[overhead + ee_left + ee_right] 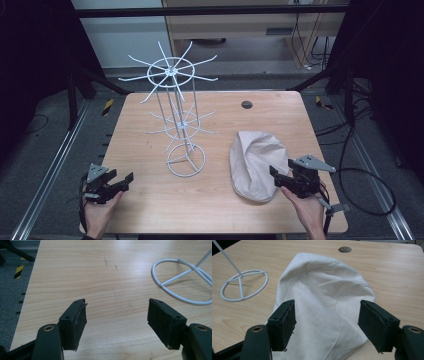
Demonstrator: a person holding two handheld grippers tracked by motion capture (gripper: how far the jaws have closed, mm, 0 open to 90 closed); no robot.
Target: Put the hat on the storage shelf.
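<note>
Right gripper (327, 322) open over cream hat (324, 302); crown points away.

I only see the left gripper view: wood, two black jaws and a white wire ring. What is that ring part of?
Observer: It is the base of a tall white wire rack with two tiers of spokes.
Operator: Anything else on the table?
Observer: A cream cloth hat lies right of the rack.
Operator: Is the other gripper holding it?
Observer: No. The right gripper is open, jaws either side above the cloth, not pressing it.
</note>
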